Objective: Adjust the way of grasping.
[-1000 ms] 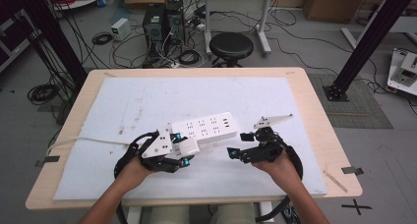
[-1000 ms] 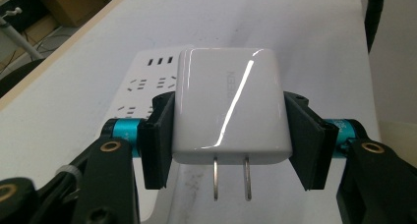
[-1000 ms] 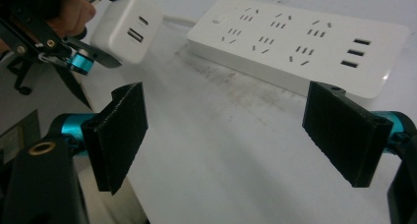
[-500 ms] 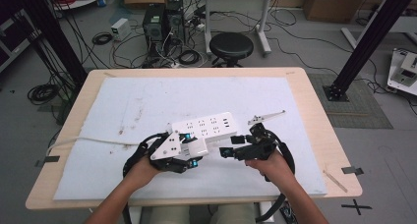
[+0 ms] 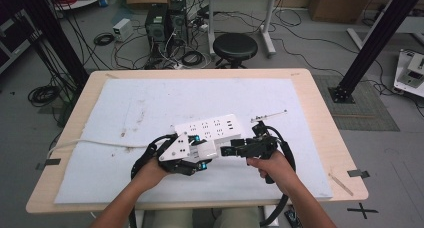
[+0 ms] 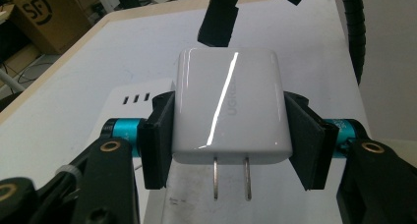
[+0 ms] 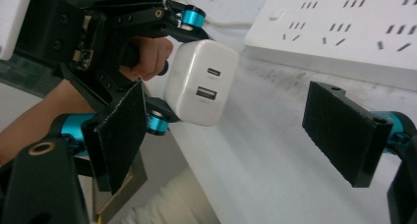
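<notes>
Left gripper (image 6: 229,135) clamps the white charger (image 6: 229,111) by its sides, prongs bare, low over the desk's (image 5: 320,108) near edge. Right gripper (image 7: 241,130) beside it, jaws wide apart, holding nothing. Just beyond sits the power strip (image 5: 212,130), mid-desk.

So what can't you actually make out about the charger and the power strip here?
- Charger, left gripper view: grey lettering on its face is washed out by glare.
- Charger, high view: largely covered by the left gripper, so prong direction is unclear.
- Power strip, right gripper view: cut off by the top and right edges.
- Power strip cord, high view: runs off the table edge.
</notes>
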Motion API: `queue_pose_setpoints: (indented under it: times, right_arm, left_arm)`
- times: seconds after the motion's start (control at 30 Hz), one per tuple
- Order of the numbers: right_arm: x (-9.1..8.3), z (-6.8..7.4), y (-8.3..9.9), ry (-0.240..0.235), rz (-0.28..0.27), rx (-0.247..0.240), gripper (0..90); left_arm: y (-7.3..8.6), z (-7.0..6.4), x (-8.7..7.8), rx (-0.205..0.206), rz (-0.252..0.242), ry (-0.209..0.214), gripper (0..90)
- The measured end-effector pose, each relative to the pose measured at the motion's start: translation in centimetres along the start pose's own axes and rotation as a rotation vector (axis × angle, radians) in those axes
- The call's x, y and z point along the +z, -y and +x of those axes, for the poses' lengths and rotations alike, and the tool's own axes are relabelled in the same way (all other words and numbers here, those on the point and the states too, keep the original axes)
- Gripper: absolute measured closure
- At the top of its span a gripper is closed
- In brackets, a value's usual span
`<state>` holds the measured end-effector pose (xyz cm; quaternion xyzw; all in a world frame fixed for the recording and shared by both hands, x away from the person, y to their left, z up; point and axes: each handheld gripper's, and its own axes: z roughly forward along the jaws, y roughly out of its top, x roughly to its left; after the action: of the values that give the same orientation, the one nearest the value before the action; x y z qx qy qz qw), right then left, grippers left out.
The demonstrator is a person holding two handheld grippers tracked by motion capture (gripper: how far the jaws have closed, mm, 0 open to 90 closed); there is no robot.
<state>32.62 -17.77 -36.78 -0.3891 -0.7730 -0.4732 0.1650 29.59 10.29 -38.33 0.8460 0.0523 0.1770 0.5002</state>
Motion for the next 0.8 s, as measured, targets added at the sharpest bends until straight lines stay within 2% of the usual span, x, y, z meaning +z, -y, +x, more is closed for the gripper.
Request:
queue_pose_setpoints:
  times: [0.43, 0.7, 0.73, 0.77, 0.8]
  right_arm:
    - [1.7, 0.1, -0.7, -0.069, 0.057, 0.044, 17.4]
    - [2.7, 0.0, -1.0, -0.089, 0.09, 0.073, 17.5]
    - [2.9, 0.0, -1.0, -0.093, 0.099, 0.083, 17.9]
    - [3.3, -0.3, -0.9, -0.108, 0.113, 0.096, 23.4]
    - [3.3, -0.3, -0.9, -0.108, 0.113, 0.096, 23.4]
  left_arm:
    - [-0.3, -0.2, 0.8, 0.013, -0.012, 0.025, 42.5]
    - [-0.5, -0.4, 1.2, 0.02, -0.021, 0.032, 42.5]
    - [-0.6, -0.4, 1.2, 0.023, -0.022, 0.034, 42.5]
    - [-0.6, -0.4, 1.3, 0.02, -0.028, 0.036, 42.5]
    - [-0.6, -0.4, 1.2, 0.023, -0.028, 0.035, 42.5]
